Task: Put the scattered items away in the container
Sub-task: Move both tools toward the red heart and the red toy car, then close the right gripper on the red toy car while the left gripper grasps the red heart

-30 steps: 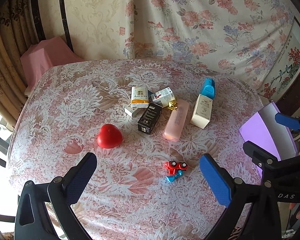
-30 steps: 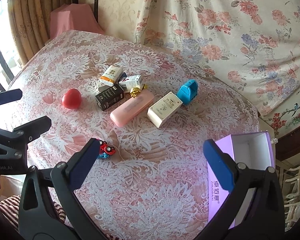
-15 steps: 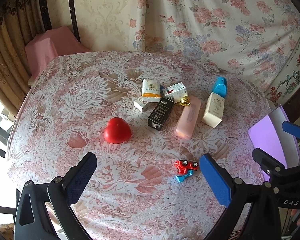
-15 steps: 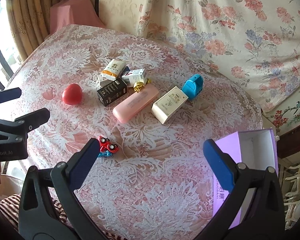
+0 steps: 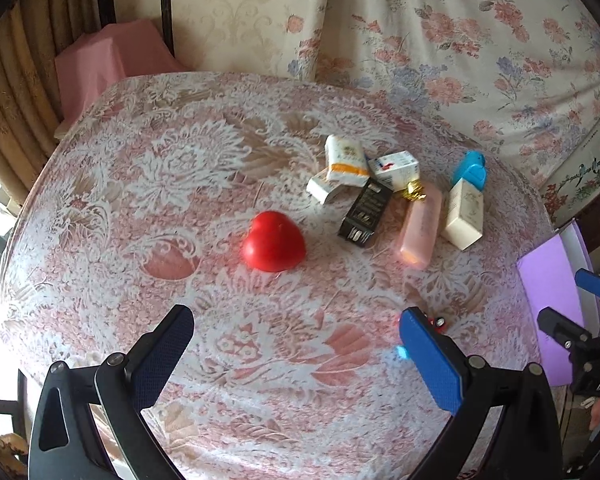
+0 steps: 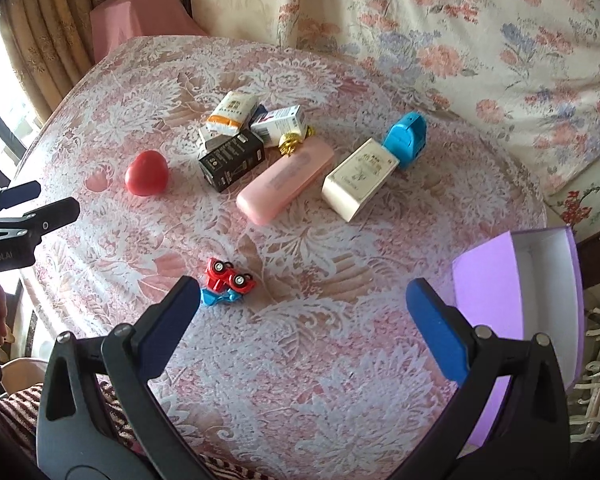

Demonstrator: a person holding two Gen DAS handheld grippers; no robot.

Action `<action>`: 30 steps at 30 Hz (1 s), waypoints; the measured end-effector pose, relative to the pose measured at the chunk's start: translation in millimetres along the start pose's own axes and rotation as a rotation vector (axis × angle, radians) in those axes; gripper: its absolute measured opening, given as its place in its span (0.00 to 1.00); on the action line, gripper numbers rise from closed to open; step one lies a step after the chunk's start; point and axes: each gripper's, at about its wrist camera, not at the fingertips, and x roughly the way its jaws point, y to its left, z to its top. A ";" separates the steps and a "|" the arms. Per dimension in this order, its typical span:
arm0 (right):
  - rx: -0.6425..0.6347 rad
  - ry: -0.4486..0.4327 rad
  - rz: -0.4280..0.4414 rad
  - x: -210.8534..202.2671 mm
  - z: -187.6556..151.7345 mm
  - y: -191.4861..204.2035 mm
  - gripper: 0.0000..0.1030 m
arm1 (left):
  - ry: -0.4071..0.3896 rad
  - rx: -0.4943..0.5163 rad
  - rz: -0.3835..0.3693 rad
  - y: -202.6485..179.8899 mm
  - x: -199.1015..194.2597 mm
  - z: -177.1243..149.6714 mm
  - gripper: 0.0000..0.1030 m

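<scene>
A red heart (image 5: 273, 241) (image 6: 146, 173) lies on the lace-covered table. Behind it lie several small boxes (image 5: 346, 159) (image 6: 233, 114), a black box (image 5: 365, 213) (image 6: 232, 159), a pink case (image 5: 419, 225) (image 6: 285, 179), a cream box (image 5: 463, 213) (image 6: 359, 179) and a blue item (image 5: 470, 167) (image 6: 406, 138). A red and blue toy car (image 6: 225, 281) lies near my right gripper's left finger. An open purple box (image 6: 518, 292) (image 5: 550, 300) stands at the table's right edge. My left gripper (image 5: 296, 344) is open and empty, short of the heart. My right gripper (image 6: 302, 316) is open and empty.
A pink-draped chair (image 5: 104, 60) stands behind the table's far left. Floral cloth (image 5: 460, 40) hangs behind the table. Curtains (image 5: 12, 92) hang at the left. The table's (image 6: 340, 380) near edge lies just below the grippers.
Both grippers have moved forward and to the left over the table. The heart and the toy car are nearer now; the car is mostly hidden behind my left gripper's right finger.
</scene>
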 end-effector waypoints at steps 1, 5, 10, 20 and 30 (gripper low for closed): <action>0.007 0.009 0.007 3.3 -1.2 1.0 1.00 | -0.001 0.010 0.000 2.0 2.2 -1.5 1.00; 0.013 0.058 0.017 21.2 -9.2 10.0 1.00 | 0.009 0.033 -0.011 8.0 13.4 -4.7 1.00; -0.001 0.073 0.025 37.8 -18.4 21.5 1.00 | 0.035 0.072 -0.034 12.3 34.7 -2.9 1.00; 0.091 0.123 0.227 75.4 -34.4 34.8 0.90 | 0.091 0.149 -0.060 13.0 73.0 2.5 1.00; 0.195 0.149 0.250 109.3 -31.4 37.1 0.83 | 0.113 0.228 -0.060 13.7 104.2 10.4 1.00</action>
